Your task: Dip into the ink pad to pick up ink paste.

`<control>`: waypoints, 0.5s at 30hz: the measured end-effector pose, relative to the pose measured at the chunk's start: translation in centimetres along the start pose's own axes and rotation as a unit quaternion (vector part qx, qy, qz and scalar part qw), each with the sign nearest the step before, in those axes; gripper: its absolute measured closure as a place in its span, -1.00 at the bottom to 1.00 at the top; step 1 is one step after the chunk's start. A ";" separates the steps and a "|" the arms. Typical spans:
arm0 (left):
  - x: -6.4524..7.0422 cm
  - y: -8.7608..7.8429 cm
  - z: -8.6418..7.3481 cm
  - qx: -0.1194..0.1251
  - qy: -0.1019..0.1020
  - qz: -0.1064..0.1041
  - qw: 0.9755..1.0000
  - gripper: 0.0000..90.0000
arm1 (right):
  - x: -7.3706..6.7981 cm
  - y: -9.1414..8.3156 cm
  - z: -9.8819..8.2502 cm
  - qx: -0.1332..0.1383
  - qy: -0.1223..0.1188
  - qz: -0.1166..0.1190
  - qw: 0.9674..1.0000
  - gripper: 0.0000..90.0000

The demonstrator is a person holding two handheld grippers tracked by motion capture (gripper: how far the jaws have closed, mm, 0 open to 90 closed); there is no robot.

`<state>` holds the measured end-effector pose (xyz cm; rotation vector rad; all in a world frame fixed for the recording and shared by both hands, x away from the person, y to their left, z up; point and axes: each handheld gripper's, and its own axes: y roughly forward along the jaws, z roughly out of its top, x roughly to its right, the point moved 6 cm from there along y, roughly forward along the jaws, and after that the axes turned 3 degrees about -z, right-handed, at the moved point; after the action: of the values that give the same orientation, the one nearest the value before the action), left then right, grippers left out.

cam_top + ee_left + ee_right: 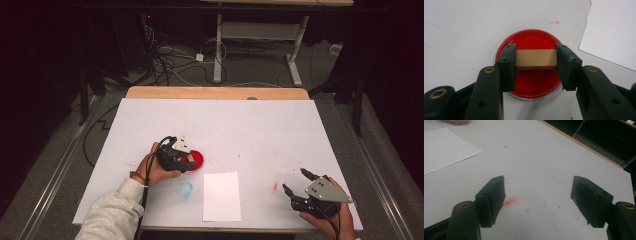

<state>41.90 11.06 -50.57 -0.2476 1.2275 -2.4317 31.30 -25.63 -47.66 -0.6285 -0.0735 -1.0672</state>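
Observation:
A small wooden block (535,59) is clamped end to end between my left gripper's (535,61) pads, directly over a round dish of red paint (531,67). From above, that left gripper (186,161) sits at the left edge of the red dish (196,159), left of the table's middle. My right gripper (296,182) rests near the front right corner of the table, jaws spread wide with nothing between them; in its own view the right gripper (537,201) hovers over a red smear (510,201) on the white cover.
A white paper sheet (221,196) lies at the front centre, with a faint blue ring mark (185,189) to its left. Red specks dot the white table cover (260,130). Beyond the wooden far edge (215,93) stand a desk frame and floor cables.

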 end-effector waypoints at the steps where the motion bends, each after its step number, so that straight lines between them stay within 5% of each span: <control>1: 0.0 0.0 0.0 0.001 -0.001 0.000 1.000 0.19 | 0.0 0.0 0.0 -0.001 0.000 -0.001 1.000 -0.38; 15: 0.0 0.1 0.1 -0.008 0.003 0.002 1.000 0.18 | 0.0 0.2 0.0 -0.002 0.002 0.000 1.000 -0.37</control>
<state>41.96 10.91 -50.58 -0.2426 1.2494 -2.4207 31.52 -25.55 -47.74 -0.6297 -0.0685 -1.0687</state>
